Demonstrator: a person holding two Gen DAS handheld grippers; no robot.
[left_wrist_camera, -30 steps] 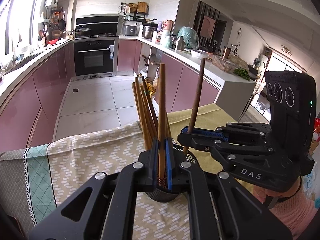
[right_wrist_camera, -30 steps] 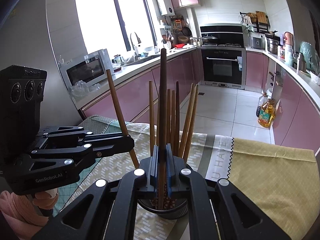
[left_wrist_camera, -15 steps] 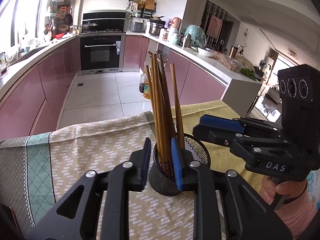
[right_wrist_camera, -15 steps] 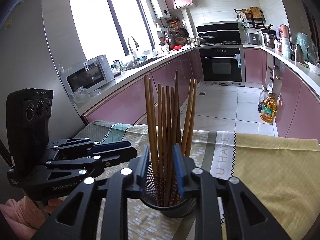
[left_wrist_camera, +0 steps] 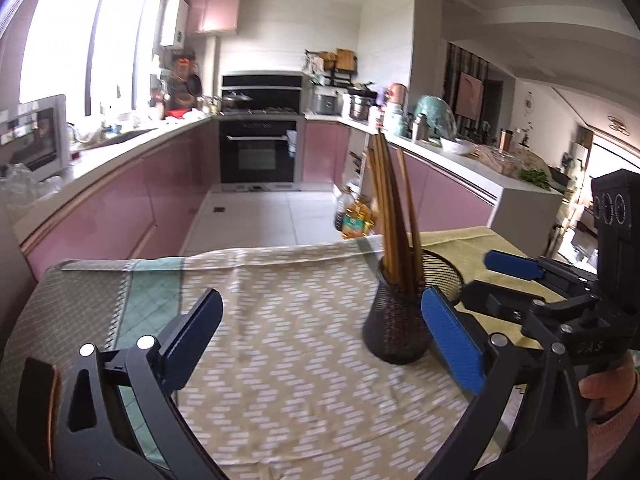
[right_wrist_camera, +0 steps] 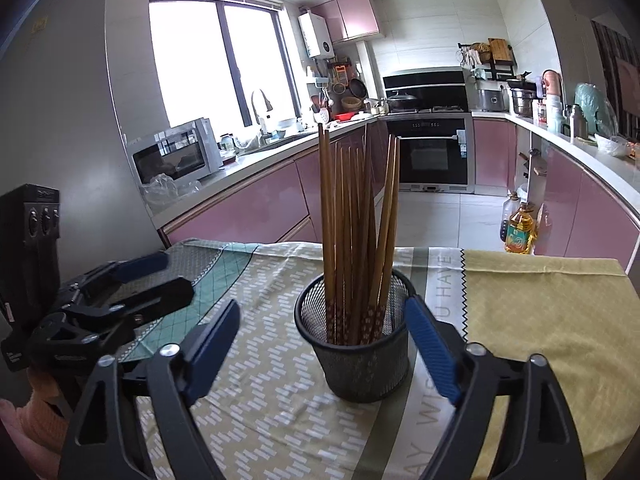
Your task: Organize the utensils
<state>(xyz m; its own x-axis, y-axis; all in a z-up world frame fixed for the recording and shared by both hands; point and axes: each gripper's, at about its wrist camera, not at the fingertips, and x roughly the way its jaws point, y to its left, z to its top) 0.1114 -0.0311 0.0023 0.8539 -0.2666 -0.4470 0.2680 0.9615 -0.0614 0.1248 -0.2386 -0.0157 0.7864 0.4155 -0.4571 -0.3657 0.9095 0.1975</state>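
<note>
Chopsticks (right_wrist_camera: 352, 232) stand bundled in the mesh cup (right_wrist_camera: 356, 356) near the tablecloth's (right_wrist_camera: 540, 320) middle. Left gripper (left_wrist_camera: 320, 336) and right gripper (right_wrist_camera: 322, 346) both spread, empty (no loose utensil visible); sorting appears essentially complete.

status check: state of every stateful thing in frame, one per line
left gripper: open, empty
right gripper: open, empty, fingers either side of the cup
brown wooden chopsticks: standing bundled in the cup, none held
black mesh cup: upright on the cloth
patterned tablecloth: spread flat
black built-in oven: door shut
</note>
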